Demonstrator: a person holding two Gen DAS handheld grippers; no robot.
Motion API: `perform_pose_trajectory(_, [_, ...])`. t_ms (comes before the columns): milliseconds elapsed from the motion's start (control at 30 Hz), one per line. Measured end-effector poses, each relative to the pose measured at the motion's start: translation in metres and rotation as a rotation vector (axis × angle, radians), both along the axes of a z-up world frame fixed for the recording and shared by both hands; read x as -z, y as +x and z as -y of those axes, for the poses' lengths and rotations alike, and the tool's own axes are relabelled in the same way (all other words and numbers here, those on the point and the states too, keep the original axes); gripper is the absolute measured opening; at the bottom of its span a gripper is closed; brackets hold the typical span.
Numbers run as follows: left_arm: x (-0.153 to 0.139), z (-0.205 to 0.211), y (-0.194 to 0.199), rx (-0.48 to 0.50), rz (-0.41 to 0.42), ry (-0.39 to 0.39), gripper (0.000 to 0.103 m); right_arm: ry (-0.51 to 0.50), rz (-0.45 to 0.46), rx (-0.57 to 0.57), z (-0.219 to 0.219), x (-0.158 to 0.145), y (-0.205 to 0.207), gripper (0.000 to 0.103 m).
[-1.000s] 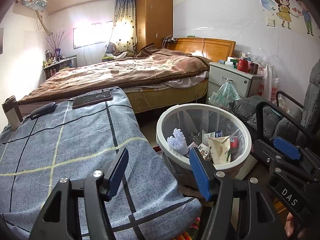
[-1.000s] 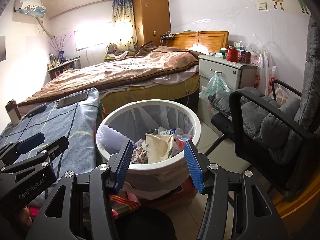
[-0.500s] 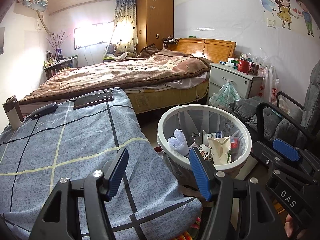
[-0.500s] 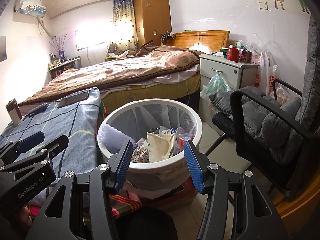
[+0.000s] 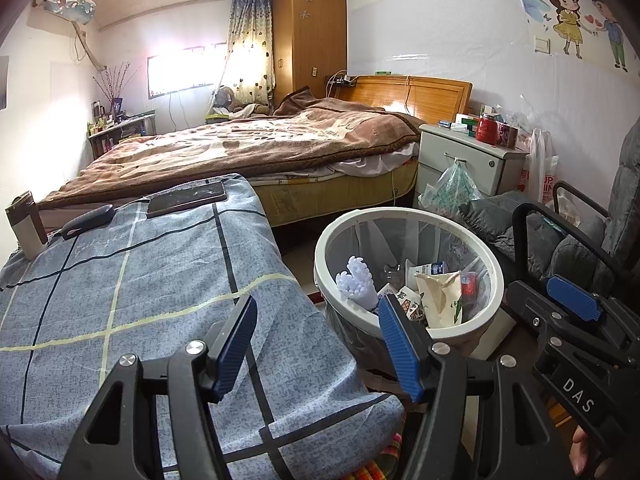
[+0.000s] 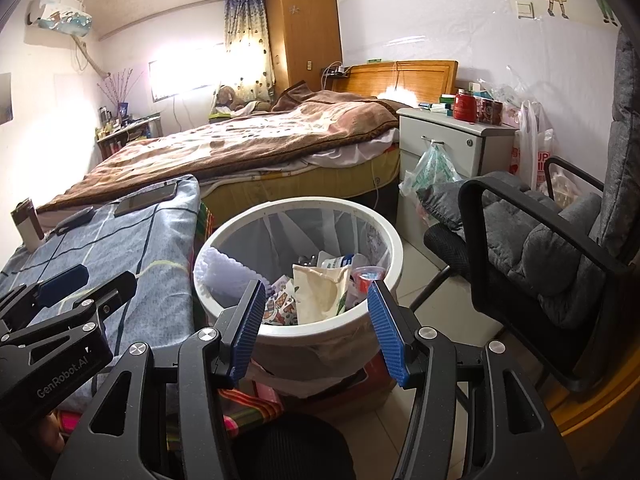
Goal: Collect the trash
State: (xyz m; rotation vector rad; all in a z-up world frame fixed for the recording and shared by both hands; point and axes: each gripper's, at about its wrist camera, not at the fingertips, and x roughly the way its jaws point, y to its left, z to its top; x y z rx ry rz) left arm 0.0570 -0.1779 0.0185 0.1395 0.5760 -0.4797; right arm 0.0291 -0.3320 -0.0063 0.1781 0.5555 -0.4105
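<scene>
We've got the left gripper (image 5: 316, 340) and right gripper (image 6: 316, 320) both spread, nothing between the ribbed blue pads. Just past them, the round white trash bin (image 6: 394, 240) stands upright beside the plaid blue cloth (image 5: 120, 280), holding a crumpled paper bag (image 6: 320, 294) propped upright and wrappers.

A round white trash bin (image 6: 384, 236) with a clear liner stands upright on the floor beside the blue checked cover. Inside lie a crumpled cream paper bag (image 6: 320, 294), printed wrappers (image 6: 280, 306) and white foam (image 5: 358, 282).
</scene>
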Motion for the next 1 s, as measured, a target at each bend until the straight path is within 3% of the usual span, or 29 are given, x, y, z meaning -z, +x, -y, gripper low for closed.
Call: perform_pose_trajectory(1000, [0.0055,0.0012,0.0000,-0.007,-0.008,0.004,0.065,-0.001,-0.002,-0.004,-0.0023,0.0017,0.0027,0.055])
